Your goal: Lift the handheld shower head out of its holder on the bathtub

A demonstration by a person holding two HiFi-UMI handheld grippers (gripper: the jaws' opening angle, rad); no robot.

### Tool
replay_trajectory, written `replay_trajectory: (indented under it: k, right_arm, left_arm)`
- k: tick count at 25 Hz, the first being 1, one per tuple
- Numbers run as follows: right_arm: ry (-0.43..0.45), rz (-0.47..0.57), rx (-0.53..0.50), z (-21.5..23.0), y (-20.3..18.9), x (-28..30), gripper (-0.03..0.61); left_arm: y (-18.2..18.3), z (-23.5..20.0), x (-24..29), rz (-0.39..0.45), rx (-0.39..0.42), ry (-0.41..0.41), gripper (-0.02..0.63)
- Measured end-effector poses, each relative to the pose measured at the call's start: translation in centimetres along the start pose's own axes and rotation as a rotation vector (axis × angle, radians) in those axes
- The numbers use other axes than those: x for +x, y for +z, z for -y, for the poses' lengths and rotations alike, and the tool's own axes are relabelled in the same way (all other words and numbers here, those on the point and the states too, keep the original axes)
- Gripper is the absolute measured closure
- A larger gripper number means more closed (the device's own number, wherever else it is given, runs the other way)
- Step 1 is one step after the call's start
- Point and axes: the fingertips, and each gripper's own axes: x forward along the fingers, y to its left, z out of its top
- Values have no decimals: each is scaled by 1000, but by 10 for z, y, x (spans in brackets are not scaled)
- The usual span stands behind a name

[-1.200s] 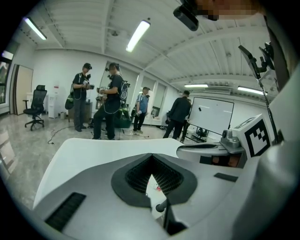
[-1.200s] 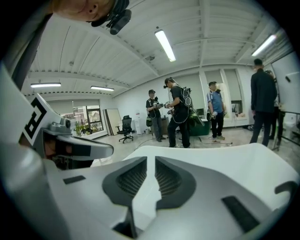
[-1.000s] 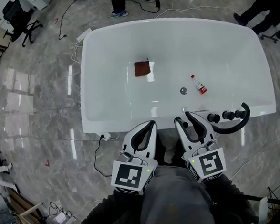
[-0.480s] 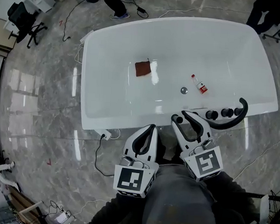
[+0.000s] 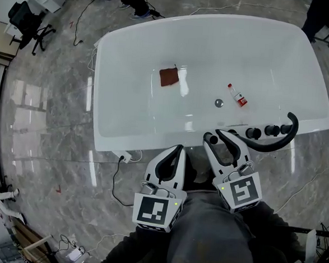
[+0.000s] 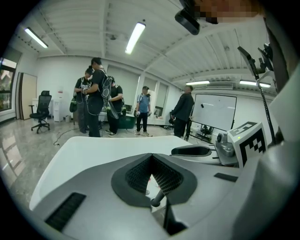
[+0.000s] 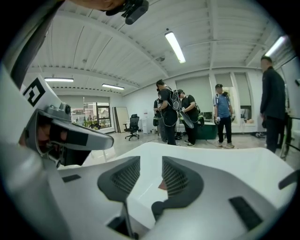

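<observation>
The black handheld shower head (image 5: 292, 128) curves up from its holder on the near right rim of the white bathtub (image 5: 113, 138), beside three black knobs (image 5: 270, 130). My right gripper (image 5: 216, 136) hovers over the near rim just left of the knobs. It is open and its jaws have just been opening, with nothing between them. In the right gripper view, the right gripper (image 7: 151, 176) shows a clear gap with the tub (image 7: 225, 159) beyond. My left gripper (image 5: 179, 149) is short of the rim, left of the right one. In the left gripper view its pads meet at the left gripper's tip (image 6: 151, 157), shut on nothing.
A red-brown cloth (image 5: 169, 77), a small bottle (image 5: 238, 96) and the drain (image 5: 218, 102) lie on the tub floor. Cables (image 5: 117, 170) run across the marble floor by the tub's near left corner. An office chair (image 5: 23, 20) stands far left. Several people (image 6: 98, 93) stand beyond the tub.
The tub and its fittings have slid slightly up and right in the head view. Both grippers sit a little lower, still near the front rim. The people at the far side have shifted.
</observation>
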Motion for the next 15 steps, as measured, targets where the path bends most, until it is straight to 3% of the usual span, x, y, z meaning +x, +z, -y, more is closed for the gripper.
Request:
replay_trajectory:
  k: [9, 15]
  right_arm:
    - [-20, 19, -10, 9, -85, 34, 447]
    - [-51, 3, -14, 14, -102, 43, 449]
  left_arm:
    - [-62, -11, 35, 6, 32, -18, 611]
    - [-77, -18, 40, -14, 27, -15, 611]
